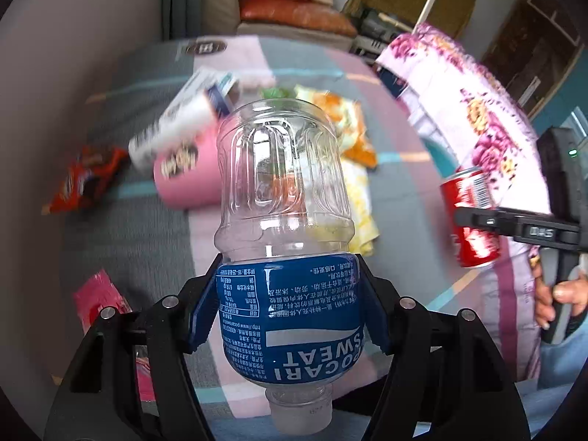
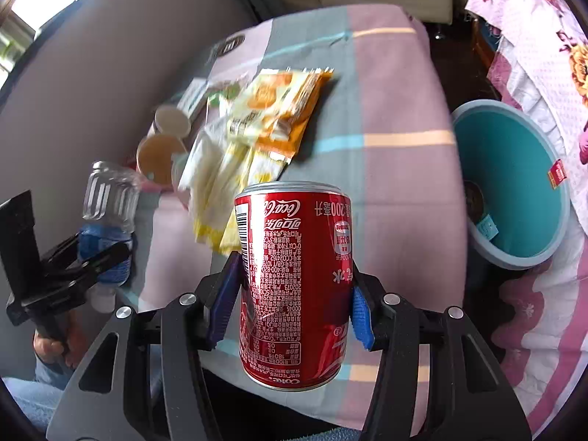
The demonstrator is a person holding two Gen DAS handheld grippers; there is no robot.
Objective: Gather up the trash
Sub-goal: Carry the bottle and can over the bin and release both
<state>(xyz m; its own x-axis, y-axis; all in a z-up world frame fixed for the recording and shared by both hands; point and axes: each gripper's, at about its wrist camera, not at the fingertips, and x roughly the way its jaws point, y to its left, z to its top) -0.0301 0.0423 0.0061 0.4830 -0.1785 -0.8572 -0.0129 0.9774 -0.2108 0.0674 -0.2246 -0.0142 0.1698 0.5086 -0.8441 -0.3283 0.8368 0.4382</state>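
Two pieces of rubbish hang clear of the striped bedspread (image 2: pixel 397 110), one in each tool. At centre of the left wrist view, the left gripper (image 1: pixel 290 305) is clamped on a clear plastic bottle (image 1: pixel 284 198), pads on its blue label, cap end toward the lens; it looks empty, so probably light and liable to buckle, the labelled waist being the firmer hold. At centre of the right wrist view, the right gripper (image 2: pixel 292 305) is clamped across a small red cola can (image 2: pixel 296 286), upside down; thin-walled and smooth, it would likely dent or slip under a careless squeeze. A teal bin (image 2: pixel 514 183) waits at right of that frame, its floor partly cut off. Snack wrappers (image 2: pixel 272 110) and cups (image 2: pixel 161 147) on the bed are blurred; whether the can holds liquid cannot be told.
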